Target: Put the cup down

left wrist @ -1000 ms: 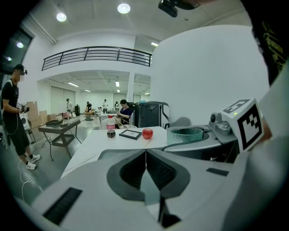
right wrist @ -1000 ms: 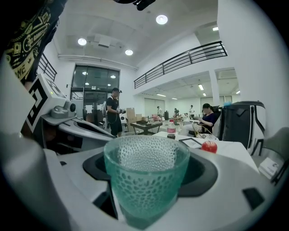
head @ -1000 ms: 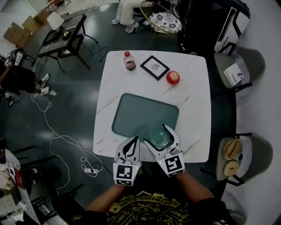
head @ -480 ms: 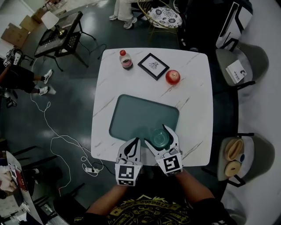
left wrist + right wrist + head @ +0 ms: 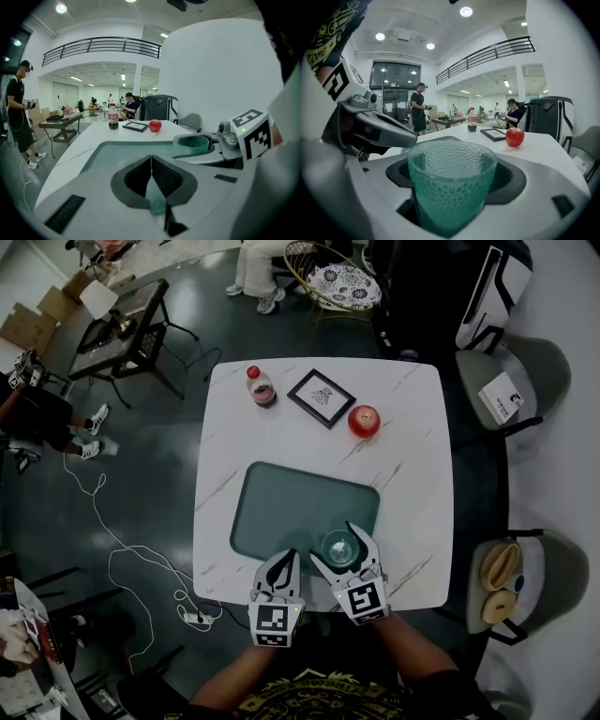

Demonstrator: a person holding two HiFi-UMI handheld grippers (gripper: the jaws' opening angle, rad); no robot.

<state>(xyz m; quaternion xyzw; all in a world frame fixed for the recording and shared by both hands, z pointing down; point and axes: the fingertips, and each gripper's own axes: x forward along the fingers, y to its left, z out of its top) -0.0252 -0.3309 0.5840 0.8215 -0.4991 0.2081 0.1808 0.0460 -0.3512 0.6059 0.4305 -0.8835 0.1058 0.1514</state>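
Green dimpled glass cup (image 5: 341,548) in a wide grip
Right gripper (image 5: 337,543) clasps it at the near right corner of the dark green tray (image 5: 281,502); left gripper (image 5: 286,559) is closed, empty. The red-capped bottle (image 5: 255,387) has an illegible label.

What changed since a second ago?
Both grippers sank toward the dark green tray. The right gripper keeps its grip on the green dimpled glass cup; the left gripper stays shut, empty. Red apple, black picture frame and red-capped bottle unmoved.
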